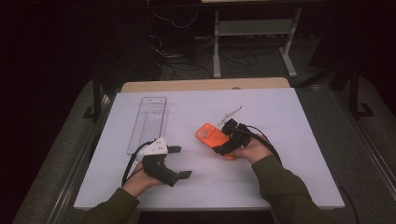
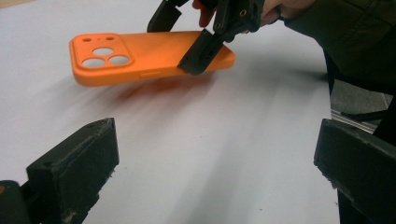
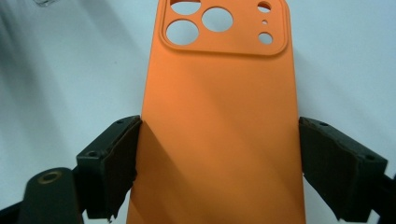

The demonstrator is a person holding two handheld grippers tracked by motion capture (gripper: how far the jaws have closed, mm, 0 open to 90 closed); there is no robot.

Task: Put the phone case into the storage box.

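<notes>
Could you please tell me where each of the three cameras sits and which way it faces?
High view: above the person's side, facing forward and down on the table; forearms, left gripper, right gripper.
Left gripper view: between its open jaws, facing the lifted orange phone case.
Right gripper view: along jaws clamping the case.
All share the case.

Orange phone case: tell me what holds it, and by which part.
The right gripper holds the orange phone case across its width, jaws pressed on the two long sides, near the end away from the camera cutouts. The left gripper holds nothing.
</notes>
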